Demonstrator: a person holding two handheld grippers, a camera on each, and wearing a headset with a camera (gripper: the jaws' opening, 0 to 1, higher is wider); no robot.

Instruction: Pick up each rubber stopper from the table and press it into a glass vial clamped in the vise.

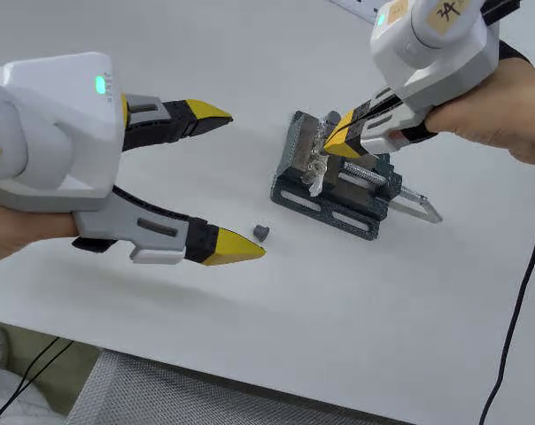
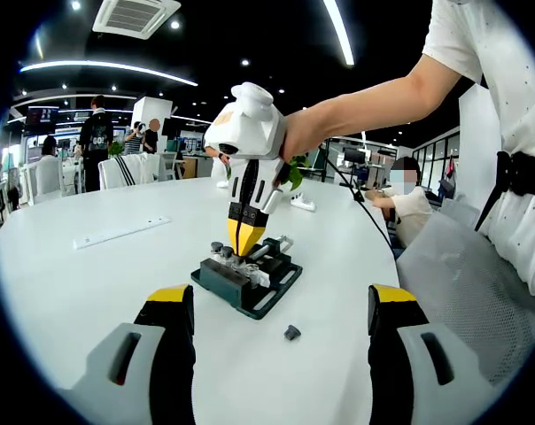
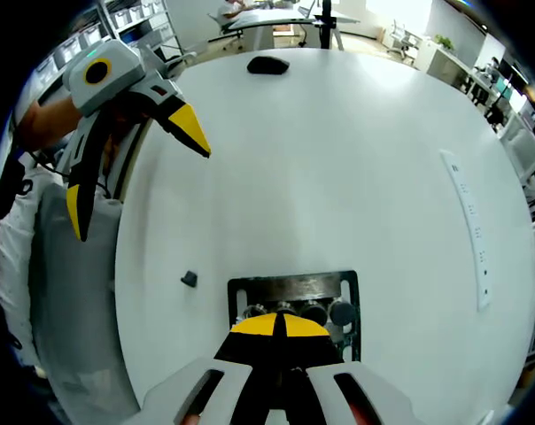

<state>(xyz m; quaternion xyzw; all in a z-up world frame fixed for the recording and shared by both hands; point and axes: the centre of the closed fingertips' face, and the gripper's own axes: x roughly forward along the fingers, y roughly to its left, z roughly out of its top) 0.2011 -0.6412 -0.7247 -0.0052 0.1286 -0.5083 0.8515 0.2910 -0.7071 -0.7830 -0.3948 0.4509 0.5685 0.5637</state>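
1. Left claw [image 1: 244, 184] hovers with jaws spread wide, holding nothing.
2. A loose rubber stopper [image 1: 261, 233] lies on the desk [image 1: 250, 310] just beyond its lower tip, the nearer claw by far.
3. Right claw [image 1: 343, 143], tips pressed together, is poised over the glass vials [image 1: 316, 164] in the vise [image 1: 334, 208].

The tabletop [image 1: 338, 310] is white, smooth and matt. The vise [image 1: 314, 202] is dark metal, its screw [image 1: 367, 180] bare and shiny. The vials [image 1: 318, 164] are clear glass. The stopper [image 1: 261, 233] looks like dull grey rubber. The fingers [image 1: 232, 248] have smooth yellow tips.
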